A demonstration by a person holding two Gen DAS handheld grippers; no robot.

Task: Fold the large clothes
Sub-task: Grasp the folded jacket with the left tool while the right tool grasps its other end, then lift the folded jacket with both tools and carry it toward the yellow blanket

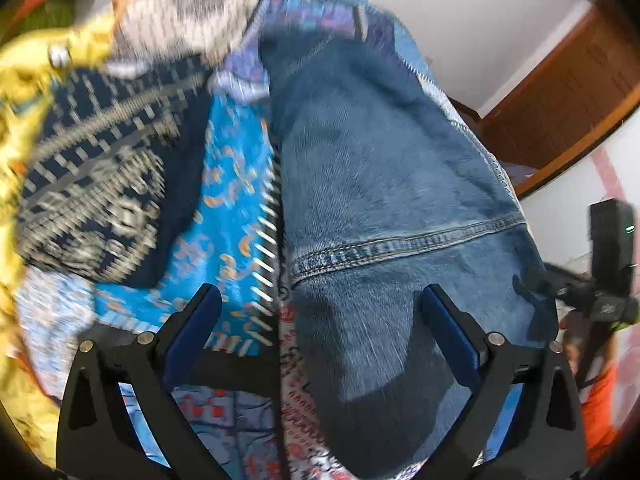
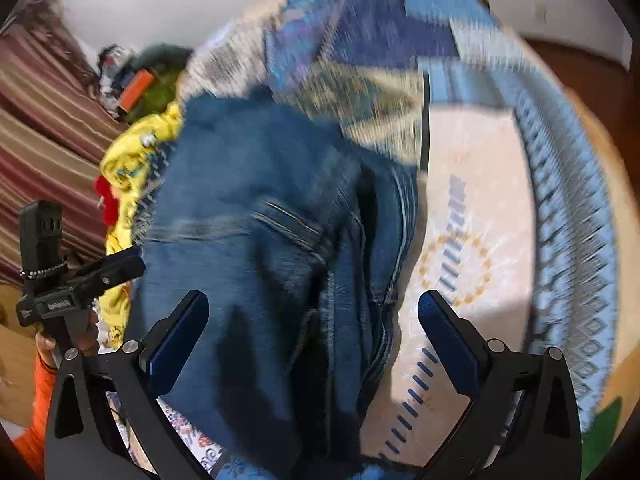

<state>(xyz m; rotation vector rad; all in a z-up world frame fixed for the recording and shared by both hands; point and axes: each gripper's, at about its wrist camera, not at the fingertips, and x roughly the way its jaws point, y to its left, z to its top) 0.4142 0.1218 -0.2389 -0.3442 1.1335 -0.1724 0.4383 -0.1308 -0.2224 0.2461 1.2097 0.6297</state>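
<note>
A pair of blue denim jeans (image 1: 380, 184) lies on a patterned bedspread. In the left wrist view my left gripper (image 1: 320, 300) is open, its blue-padded fingers (image 1: 196, 328) spread over the jeans' hem seam and the cloth edge to its left. In the right wrist view the jeans (image 2: 248, 200) lie bunched with folds along their right side. My right gripper (image 2: 312, 308) is open above them, holding nothing. The left gripper (image 2: 80, 280) also shows at the left edge of the right wrist view. Both views are motion-blurred.
A dark navy patterned garment (image 1: 104, 184), a bright blue printed cloth (image 1: 224, 208) and a yellow garment (image 1: 24, 92) lie left of the jeans. The cream and blue bedspread (image 2: 480, 200) lies to the right. A wooden door (image 1: 560, 92) and striped curtain (image 2: 40, 128) stand behind.
</note>
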